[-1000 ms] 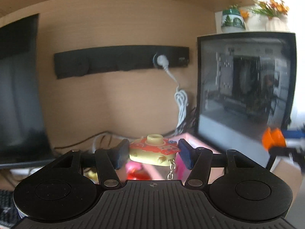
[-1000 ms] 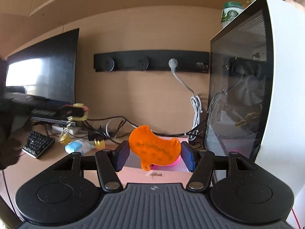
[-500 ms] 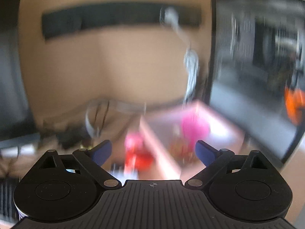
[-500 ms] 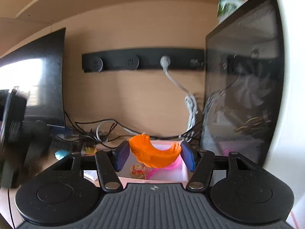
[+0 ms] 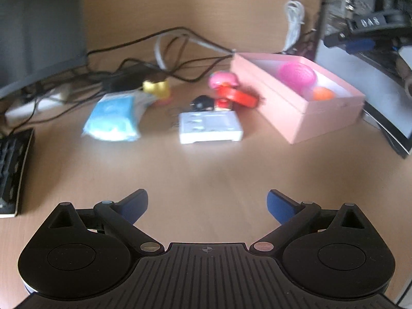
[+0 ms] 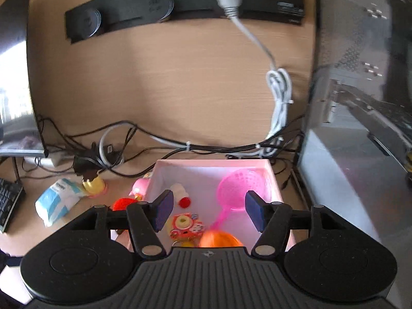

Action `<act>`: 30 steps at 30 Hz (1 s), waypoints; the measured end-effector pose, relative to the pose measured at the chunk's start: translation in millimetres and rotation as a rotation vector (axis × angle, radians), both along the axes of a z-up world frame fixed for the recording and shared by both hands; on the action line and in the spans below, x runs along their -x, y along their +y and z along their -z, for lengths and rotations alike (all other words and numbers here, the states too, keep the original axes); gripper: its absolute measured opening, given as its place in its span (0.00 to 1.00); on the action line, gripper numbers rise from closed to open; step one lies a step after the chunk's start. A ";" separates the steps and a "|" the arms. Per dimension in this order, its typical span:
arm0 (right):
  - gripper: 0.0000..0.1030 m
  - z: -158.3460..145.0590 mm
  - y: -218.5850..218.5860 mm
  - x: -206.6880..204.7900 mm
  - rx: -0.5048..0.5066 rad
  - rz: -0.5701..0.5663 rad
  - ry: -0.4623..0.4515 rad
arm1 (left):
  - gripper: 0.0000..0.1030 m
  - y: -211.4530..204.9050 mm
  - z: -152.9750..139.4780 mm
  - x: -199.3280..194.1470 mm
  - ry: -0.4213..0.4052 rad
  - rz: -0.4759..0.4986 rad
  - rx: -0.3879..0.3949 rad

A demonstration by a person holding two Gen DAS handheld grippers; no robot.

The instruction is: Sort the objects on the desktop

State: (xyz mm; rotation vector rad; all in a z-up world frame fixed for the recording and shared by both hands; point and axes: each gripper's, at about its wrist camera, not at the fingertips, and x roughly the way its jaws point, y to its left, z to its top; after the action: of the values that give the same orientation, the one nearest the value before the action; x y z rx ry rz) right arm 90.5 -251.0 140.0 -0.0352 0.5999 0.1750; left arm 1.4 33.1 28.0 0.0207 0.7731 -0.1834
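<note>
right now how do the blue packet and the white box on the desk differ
The blue packet looks soft and crumpled, while the white box is flat with straight edges. The packet lies nearer the keyboard; the box lies nearer the pink box. Both rest on the desk, outside the pink box.

Matte black, both the left gripper [image 5: 207,206] and the right gripper [image 6: 206,209]. Blue pads on the fingertips [image 5: 135,206]. Angled black link arms, a silvery pivot screw [image 5: 148,246] at each inner joint. Two round discs flanking a ribbed centre plate [image 5: 206,270] (small crosshair mark at its top edge).
</note>
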 end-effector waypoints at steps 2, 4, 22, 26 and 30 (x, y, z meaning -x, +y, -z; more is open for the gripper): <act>0.60 3.1 15.3 1.8 0.022 -0.030 -0.006 | 0.99 7.0 1.8 -0.7 0.005 -0.009 0.015; 0.63 4.2 33.6 1.8 0.033 -0.077 0.001 | 0.99 9.8 1.6 0.7 0.003 -0.014 0.015; 0.43 74.4 168.6 -85.9 0.117 -0.170 0.148 | 1.00 44.8 0.1 39.9 -0.050 -0.046 0.023; 0.44 83.8 164.1 -82.5 0.020 -0.203 0.257 | 1.00 47.0 3.1 42.2 -0.040 -0.033 0.027; 0.44 80.5 158.3 -45.4 -0.086 -0.354 0.374 | 1.00 47.5 6.1 41.8 -0.027 -0.021 0.038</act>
State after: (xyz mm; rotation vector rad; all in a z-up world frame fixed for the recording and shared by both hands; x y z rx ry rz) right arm 135.8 -92.7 59.5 -0.0255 0.9568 0.5585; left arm -40.4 80.6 21.9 -0.0207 0.7425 -0.1776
